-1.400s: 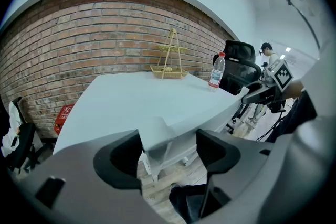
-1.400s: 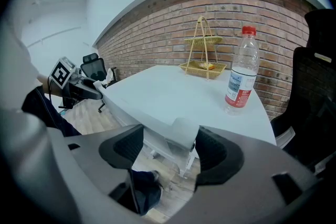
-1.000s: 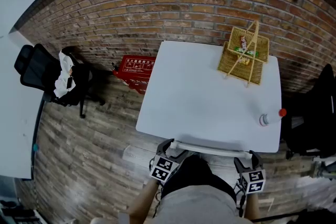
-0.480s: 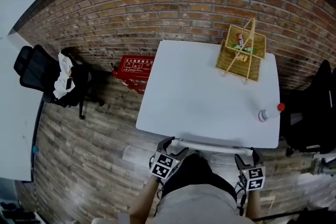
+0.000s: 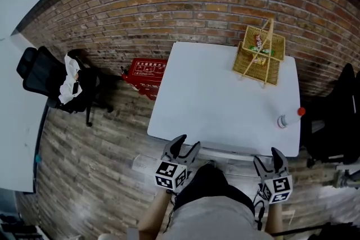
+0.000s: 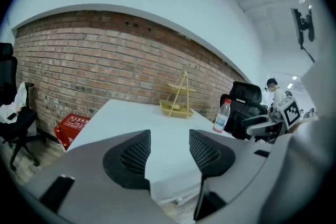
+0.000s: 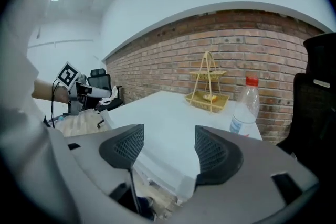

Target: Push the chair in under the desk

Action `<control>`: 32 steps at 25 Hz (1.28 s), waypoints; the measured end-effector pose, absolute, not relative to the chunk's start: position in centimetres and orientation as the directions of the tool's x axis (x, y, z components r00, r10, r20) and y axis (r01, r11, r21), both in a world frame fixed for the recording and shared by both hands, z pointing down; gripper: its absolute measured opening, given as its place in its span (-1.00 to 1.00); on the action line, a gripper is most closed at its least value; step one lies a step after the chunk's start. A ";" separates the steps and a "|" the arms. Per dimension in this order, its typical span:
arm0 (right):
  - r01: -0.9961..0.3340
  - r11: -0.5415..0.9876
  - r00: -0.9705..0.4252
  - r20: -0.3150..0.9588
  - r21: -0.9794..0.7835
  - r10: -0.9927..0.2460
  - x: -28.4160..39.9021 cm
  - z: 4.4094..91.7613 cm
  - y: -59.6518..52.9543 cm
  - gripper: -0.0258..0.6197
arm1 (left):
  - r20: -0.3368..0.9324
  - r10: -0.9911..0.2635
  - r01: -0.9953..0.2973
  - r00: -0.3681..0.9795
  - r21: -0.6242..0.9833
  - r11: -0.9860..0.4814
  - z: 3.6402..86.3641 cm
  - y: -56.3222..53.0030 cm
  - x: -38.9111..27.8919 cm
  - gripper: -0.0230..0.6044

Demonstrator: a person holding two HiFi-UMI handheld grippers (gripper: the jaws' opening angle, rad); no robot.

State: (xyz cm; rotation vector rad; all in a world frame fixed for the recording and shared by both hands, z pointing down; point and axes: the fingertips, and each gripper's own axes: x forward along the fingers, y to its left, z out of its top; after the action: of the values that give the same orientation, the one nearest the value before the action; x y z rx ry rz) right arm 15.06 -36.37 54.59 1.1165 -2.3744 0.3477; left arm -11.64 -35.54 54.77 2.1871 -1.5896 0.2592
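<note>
The white desk (image 5: 219, 98) fills the middle of the head view. Just below its near edge, a dark rounded shape (image 5: 203, 176) sits between my two grippers; I cannot tell whether it is the chair's back. My left gripper (image 5: 187, 142) hovers over the desk's near left corner; its jaws have just been closing a little, and they stand open with nothing between them (image 6: 169, 149). Over the near right corner is my right gripper (image 5: 268, 155), open and empty as well (image 7: 169, 147). Both point across the desk top towards the brick wall.
A wicker basket (image 5: 260, 53) stands at the desk's far right, with a plastic bottle (image 5: 288, 118) near the right edge. A black office chair with white cloth (image 5: 53, 84) is at the left, another black chair (image 5: 337, 121) at the right, and a red box (image 5: 147, 71) by the wall.
Both grippers have risen from beside the dark shape below the desk edge to above the desk's near corners, so their jaws now show against the desk top.
</note>
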 end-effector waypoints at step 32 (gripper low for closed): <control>-0.870 0.478 -0.493 0.197 -0.121 -0.847 8.9 47.7 -40.3 -0.87 | 0.246 -0.933 -0.953 0.263 0.214 -0.213 49.0 -38.9 -5.9 -0.86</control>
State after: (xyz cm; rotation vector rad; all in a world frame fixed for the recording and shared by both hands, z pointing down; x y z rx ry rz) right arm 8.93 -40.32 47.66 1.5189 -2.6047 0.3113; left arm -5.88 -38.95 49.03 2.2206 -1.7298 0.0902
